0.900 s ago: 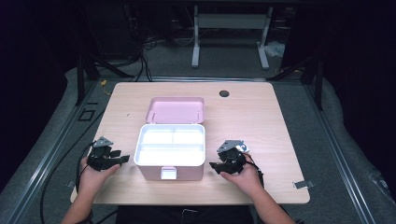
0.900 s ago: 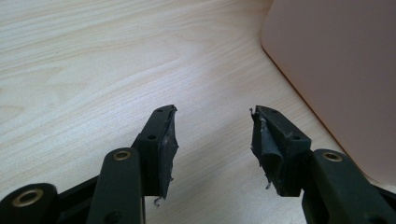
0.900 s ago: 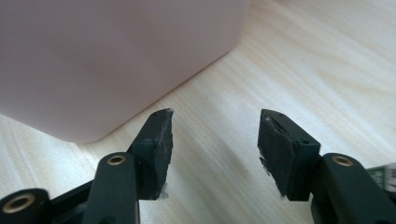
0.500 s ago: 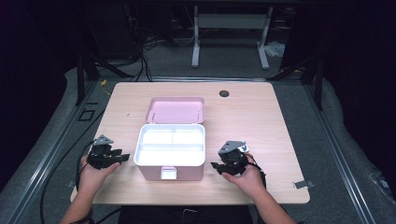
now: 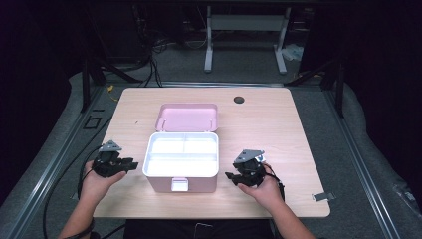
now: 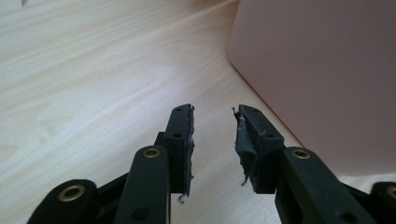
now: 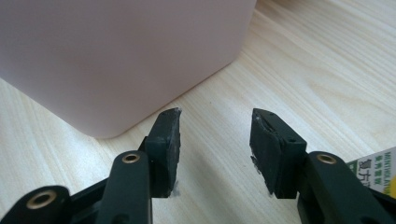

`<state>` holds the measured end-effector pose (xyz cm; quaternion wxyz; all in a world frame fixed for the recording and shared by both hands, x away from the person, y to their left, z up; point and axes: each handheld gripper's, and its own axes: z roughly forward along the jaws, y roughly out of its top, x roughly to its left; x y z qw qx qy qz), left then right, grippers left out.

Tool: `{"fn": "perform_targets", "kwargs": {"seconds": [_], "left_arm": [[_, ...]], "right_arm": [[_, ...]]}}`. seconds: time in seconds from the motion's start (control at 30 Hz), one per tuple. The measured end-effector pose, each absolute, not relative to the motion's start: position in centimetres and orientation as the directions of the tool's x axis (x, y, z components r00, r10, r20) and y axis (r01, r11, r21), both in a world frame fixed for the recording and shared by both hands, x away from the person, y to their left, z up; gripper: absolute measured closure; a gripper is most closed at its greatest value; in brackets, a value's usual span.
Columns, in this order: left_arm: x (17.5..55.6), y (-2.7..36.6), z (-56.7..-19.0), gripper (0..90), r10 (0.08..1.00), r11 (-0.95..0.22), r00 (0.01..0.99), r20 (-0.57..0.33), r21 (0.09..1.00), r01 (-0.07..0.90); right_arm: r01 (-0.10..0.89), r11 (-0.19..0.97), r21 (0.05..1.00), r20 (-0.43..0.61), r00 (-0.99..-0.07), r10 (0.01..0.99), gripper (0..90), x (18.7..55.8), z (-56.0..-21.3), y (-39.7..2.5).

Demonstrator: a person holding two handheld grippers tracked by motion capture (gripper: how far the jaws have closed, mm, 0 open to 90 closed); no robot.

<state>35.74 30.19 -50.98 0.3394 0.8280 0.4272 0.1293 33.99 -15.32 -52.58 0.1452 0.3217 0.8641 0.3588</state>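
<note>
– Both hands have hardly shifted since a moment ago; the right tool point(image 5: 245, 175) has eased slightly nearer the box point(image 5: 181, 162), and the left tool point(image 5: 119, 167) has kept its place.

– From above, where does the box sit?

– Between the two tools, lid point(image 5: 187, 117) thrown back on its far side, white tray point(image 5: 183, 154) bare. A dark round hole point(image 5: 239, 99) in the bench point(image 5: 278, 134) lies well beyond the right tool.

– And the left tool's own view?

– Released, nothing between its pads point(image 6: 186, 140); the pink wall point(image 6: 322, 70) stands just off to its right.

– The right one?

– Also released and empty, the box corner point(image 7: 121, 60) just ahead to its left, a printed label point(image 7: 378, 169) by its right jaw.

– Advice?

– Probably close in level from both sides, squarely on the walls. Nothing blocks either approach; only the flipped lid could swing.
</note>
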Motion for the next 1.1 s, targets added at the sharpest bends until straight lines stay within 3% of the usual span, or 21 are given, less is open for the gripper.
{"fn": "perform_targets", "kwargs": {"seconds": [0.17, 0.33, 0.8, 1.1], "left_arm": [[36.0, 30.7, -49.2, 64.8, 0.770, -0.435, 0.634, -0.067, 0.673, 0.599], [36.1, 32.0, -47.2, 65.0, 0.752, -0.399, 0.646, -0.131, 0.689, 0.605], [36.3, 30.5, -42.6, 62.9, 0.684, -0.541, 0.729, -0.027, 0.652, 0.531], [36.8, 28.8, -41.4, 66.4, 0.644, -0.577, 0.764, -0.038, 0.632, 0.517]], "right_arm": [[0.454, 0.510, 0.730, -0.002, -0.746, 0.666, 52.1, 34.1, -52.5, -15.4], [0.458, 0.510, 0.728, 0.000, -0.744, 0.668, 52.0, 34.3, -52.5, -15.4], [0.459, 0.495, 0.738, 0.012, -0.742, 0.670, 50.9, 34.5, -52.5, -15.2], [0.464, 0.487, 0.740, 0.020, -0.739, 0.674, 50.3, 34.6, -52.4, -15.4]]}}
